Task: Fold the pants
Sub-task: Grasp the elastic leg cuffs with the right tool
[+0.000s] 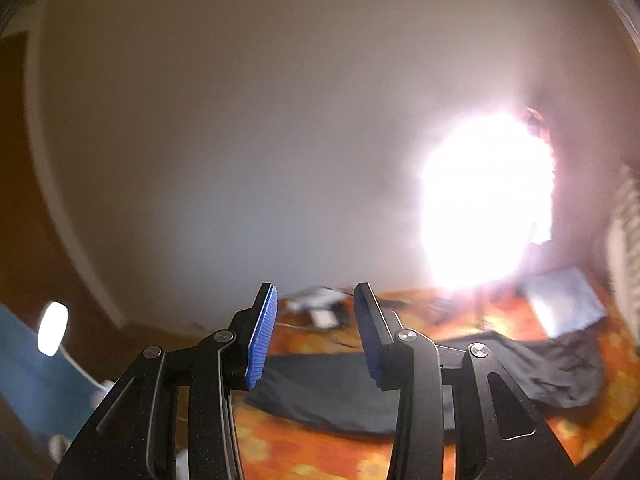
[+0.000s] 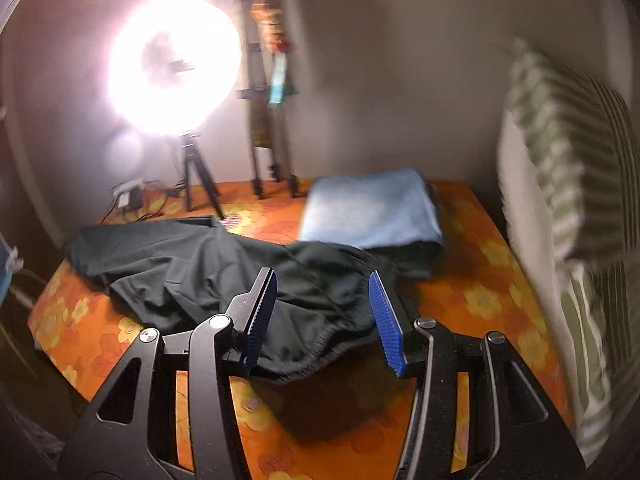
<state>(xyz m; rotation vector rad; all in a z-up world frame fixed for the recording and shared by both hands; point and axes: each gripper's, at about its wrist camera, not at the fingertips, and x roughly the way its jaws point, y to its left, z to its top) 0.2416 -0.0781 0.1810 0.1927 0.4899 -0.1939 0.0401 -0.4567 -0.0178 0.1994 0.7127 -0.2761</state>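
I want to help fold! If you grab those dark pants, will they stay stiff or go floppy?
Probably floppy: the dark pants lie wrinkled on the orange flowery bed cover. They look thin, so likely light. They won't roll.

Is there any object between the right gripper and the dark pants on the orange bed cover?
Nothing visible stands between them. The right gripper is open, and the crumpled dark pants lie unobstructed just beyond it on the orange flowered bed cover. The folded light blue cloth lies farther back, beyond the pants.

Pants [image 2: 192,264] on bed [image 2: 472,292] — lamp [image 2: 172,60] behind
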